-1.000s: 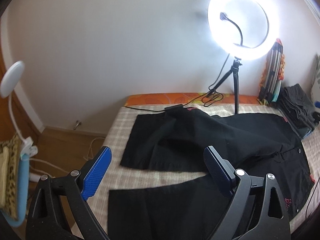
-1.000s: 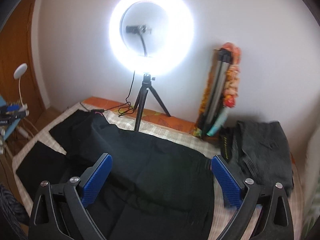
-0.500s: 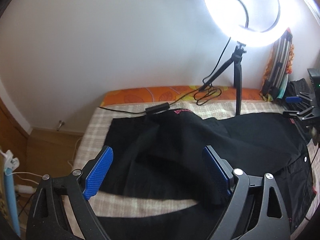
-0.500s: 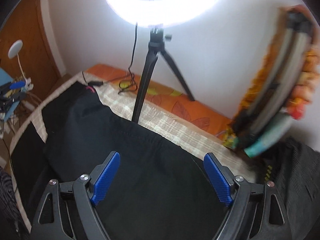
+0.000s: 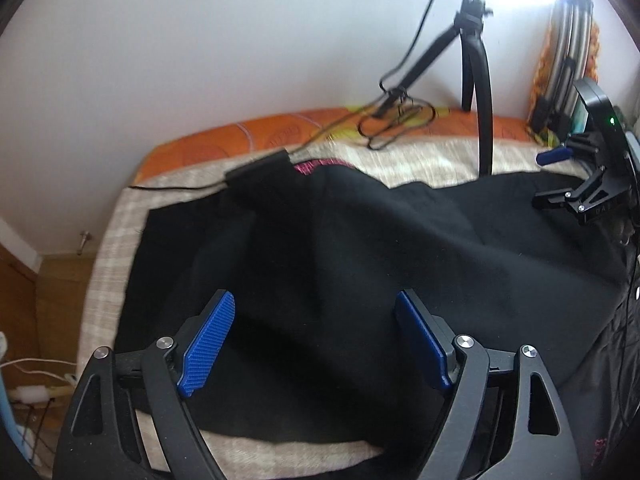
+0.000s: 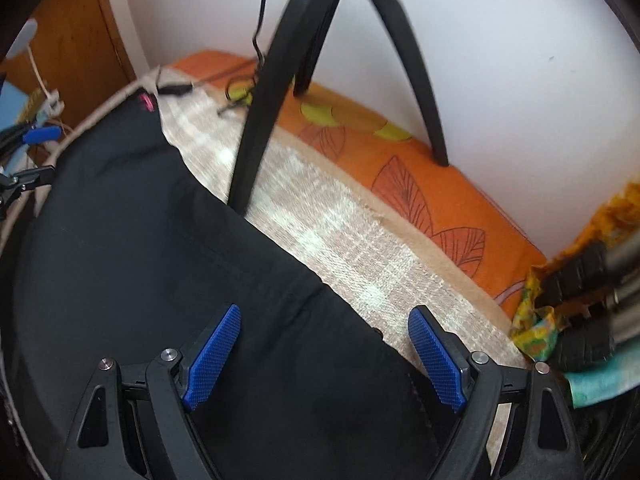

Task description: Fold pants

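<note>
Black fabric pants (image 5: 360, 264) lie spread across a beige checked woven bed cover (image 6: 360, 256), rumpled, one leg folded over the other. A pink label at a hem (image 5: 316, 166) sits toward 12 o'clock in the left wrist view.

Left gripper (image 5: 316, 340): black frame, blue ribbed pads, angled down over the pants. Jaws stand apart and have just been closing a little; cloth lies below them, nothing pinched.

Right gripper (image 6: 324, 350): released, jaws wide, poised over the pants' far edge, where cloth meets cover. It shows at 2 o'clock in the left wrist view.

Black tripod (image 6: 264, 108) stands on the cover at 12 o'clock. Orange leaf-print sheet (image 6: 420, 184) runs along the white wall (image 5: 200, 40).
</note>
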A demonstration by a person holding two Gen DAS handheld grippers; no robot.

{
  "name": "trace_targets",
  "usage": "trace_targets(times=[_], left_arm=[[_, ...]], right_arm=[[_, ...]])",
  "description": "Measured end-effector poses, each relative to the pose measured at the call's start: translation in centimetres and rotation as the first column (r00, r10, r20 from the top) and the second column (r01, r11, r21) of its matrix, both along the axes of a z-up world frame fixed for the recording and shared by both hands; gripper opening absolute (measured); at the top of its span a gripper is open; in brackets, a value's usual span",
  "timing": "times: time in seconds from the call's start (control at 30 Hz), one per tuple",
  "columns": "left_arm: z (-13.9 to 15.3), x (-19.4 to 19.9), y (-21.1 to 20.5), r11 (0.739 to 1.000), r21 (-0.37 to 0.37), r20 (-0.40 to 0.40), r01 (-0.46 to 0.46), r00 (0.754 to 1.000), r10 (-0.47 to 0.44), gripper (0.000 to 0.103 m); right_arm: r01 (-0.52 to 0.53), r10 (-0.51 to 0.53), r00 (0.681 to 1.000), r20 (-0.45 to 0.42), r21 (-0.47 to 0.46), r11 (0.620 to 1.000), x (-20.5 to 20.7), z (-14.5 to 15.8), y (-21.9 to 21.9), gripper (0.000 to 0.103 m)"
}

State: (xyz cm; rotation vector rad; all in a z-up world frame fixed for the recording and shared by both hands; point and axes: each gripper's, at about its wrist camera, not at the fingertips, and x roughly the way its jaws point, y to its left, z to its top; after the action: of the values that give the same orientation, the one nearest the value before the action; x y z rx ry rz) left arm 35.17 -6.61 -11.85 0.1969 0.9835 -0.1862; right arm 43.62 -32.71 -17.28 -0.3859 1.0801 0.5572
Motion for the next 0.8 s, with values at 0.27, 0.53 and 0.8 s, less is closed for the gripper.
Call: trace_targets(times=[0.27,0.53,0.8], left_arm=[[-2.4,0.8,-0.6,1.000,0.008,-0.050,-0.005,0.999,0.005,0.082],[-2.2,0.9,-0.1,1.000,-0.004,-0.061,-0.011,0.998,0.011,0.082],[1.2,1.4,2.6,0.986,-0.135,-0.057,-0.097,0.994,0.090,0.083]], right_arm=[[-0.014,0.014,1.000,-0.002,0.067,0.998,-0.1,-0.5,-0.2,0.077],[-0.051,0.050,0.997,0.055,0.017,0.999,-3.5,0.8,1.6,0.010],[-0.021,0.014,0.968,0.249,0.025,0.999,-8.7,6.5,1.7,0.006]])
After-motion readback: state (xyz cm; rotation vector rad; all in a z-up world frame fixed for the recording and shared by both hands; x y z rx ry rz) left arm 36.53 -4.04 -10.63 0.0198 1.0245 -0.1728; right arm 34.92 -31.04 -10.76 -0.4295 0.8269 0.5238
